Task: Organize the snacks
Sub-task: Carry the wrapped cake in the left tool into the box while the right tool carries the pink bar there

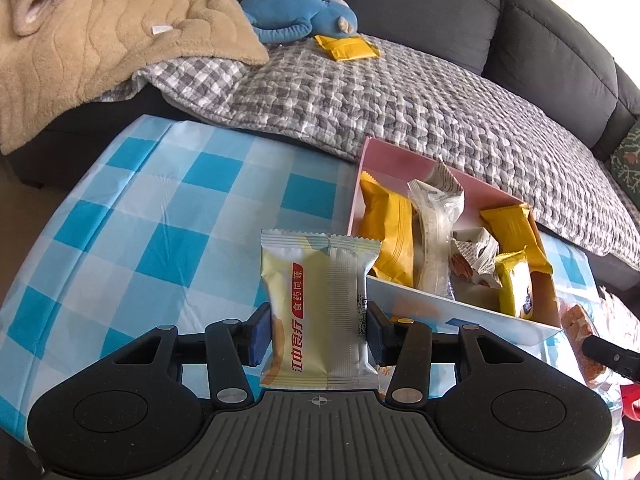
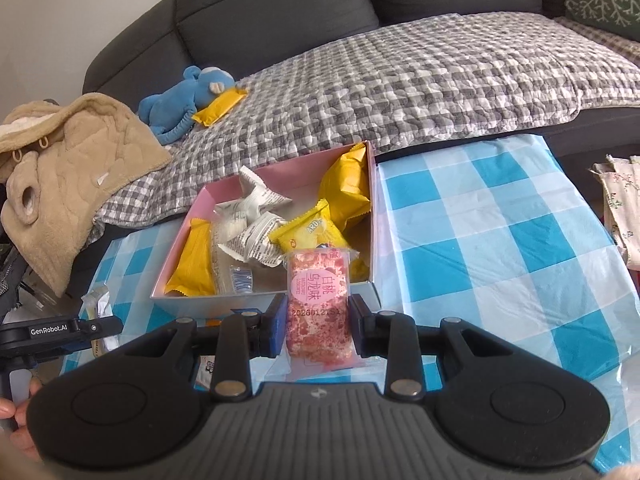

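My left gripper (image 1: 318, 330) is shut on a pale yellow snack packet (image 1: 316, 308) with a red label, held upright just left of the pink box (image 1: 404, 160). In the right wrist view my right gripper (image 2: 318, 326) is shut on a pink speckled snack bar (image 2: 318, 304) in clear wrap, above the near wall of the pink box (image 2: 264, 300). The box holds several snacks: yellow packets (image 2: 346, 188), white printed wrappers (image 2: 256, 240) and a clear-wrapped one. Another yellow packet (image 1: 346, 47) lies on the sofa by the blue plush toy (image 1: 288, 10).
The box sits on a blue and white checked tablecloth (image 1: 160, 216) in front of a grey sofa with a checked quilt (image 2: 420, 92). A beige fleece blanket (image 1: 100, 32) lies at the left. The left gripper's body (image 2: 60, 330) and a hand (image 2: 16, 416) show at lower left of the right wrist view.
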`<state>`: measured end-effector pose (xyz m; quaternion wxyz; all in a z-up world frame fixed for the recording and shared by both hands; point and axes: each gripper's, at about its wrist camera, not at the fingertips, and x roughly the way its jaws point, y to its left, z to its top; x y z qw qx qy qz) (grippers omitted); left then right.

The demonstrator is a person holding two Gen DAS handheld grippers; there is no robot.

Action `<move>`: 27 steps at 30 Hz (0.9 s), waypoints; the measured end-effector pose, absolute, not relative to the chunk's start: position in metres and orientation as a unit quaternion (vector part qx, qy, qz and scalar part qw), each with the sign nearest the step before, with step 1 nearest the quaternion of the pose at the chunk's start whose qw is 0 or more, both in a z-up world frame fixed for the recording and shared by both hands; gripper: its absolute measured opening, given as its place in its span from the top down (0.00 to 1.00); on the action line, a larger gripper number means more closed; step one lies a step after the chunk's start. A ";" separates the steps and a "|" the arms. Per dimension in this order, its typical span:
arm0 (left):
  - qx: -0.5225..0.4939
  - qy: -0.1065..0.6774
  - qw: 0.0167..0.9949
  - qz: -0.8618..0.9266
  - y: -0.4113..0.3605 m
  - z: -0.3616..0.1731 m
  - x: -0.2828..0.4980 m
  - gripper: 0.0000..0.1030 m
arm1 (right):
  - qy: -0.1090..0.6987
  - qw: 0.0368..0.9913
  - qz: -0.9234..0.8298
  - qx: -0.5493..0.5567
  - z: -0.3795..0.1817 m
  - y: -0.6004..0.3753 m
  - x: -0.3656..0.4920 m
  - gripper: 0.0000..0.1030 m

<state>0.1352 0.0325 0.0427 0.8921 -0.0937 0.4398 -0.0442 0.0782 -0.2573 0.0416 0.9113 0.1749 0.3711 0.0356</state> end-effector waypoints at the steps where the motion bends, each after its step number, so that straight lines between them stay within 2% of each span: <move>1: -0.093 0.439 0.892 -0.048 0.031 0.043 0.136 0.56 | 0.372 0.911 0.034 0.173 0.041 -0.257 0.079 0.72; 27: -0.040 0.405 0.903 -0.136 -0.024 0.037 0.188 0.56 | 0.348 0.922 0.047 0.164 0.036 -0.258 0.110 0.72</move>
